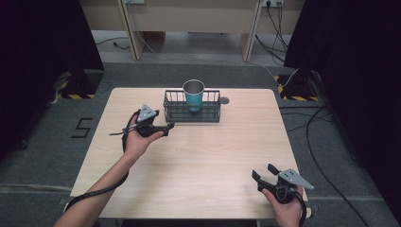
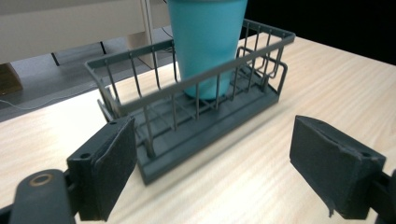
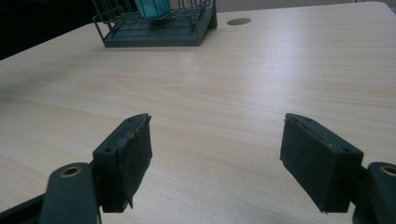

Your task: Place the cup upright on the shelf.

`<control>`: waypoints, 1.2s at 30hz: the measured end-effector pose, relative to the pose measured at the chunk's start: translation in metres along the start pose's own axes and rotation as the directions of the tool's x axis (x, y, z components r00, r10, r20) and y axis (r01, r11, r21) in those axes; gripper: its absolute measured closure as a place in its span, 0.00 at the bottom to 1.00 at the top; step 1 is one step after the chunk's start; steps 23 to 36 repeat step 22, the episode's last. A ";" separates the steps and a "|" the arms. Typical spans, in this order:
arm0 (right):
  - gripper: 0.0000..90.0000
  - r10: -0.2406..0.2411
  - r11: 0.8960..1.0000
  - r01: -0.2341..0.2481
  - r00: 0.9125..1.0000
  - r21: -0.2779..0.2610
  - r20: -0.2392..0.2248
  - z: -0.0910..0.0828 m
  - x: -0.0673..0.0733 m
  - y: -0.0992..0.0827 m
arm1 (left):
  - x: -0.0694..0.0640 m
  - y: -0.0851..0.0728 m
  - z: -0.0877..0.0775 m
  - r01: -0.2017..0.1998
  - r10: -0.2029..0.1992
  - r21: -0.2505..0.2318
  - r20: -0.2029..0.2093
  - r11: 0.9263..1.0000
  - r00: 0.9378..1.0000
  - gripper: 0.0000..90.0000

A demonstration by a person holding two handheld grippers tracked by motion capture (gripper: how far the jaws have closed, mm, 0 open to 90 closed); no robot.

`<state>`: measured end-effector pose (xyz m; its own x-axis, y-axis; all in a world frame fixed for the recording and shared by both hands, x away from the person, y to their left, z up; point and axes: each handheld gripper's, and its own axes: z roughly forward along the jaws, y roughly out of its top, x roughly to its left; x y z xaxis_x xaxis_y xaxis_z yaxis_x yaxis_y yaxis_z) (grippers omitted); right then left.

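With jaws spread wide and empty, the left gripper (image 2: 210, 172) faces the wire basket (image 1: 192, 113) holding the upright teal cup (image 1: 194, 96) at the desk's (image 1: 198, 161) far edge, apparently for approach, while the right gripper (image 3: 215, 163), equally wide, waits well apart

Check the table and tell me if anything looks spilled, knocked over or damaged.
Nothing stands out. The teal cup stands upright inside the wire basket at the far side of the table, with no spill around it. Both the left hand-held gripper and the right hand-held gripper are open and empty.
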<state>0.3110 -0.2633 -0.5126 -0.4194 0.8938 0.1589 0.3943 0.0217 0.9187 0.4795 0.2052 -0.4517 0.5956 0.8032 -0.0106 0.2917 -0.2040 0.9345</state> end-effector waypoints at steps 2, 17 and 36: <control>0.28 0.000 1.000 0.000 1.000 0.000 0.001 0.000 0.000 0.000 | 0.000 -0.005 -0.006 -0.001 0.001 0.000 0.000 1.000 1.000 0.16; 0.28 -0.007 1.000 0.007 1.000 -0.002 0.010 0.000 0.000 0.000 | -0.002 -0.066 -0.072 0.000 0.000 0.022 -0.003 1.000 1.000 0.16; 0.28 -0.004 1.000 0.004 1.000 0.001 0.004 -0.001 0.001 0.000 | -0.001 -0.073 -0.083 0.015 -0.015 0.009 0.004 1.000 1.000 0.16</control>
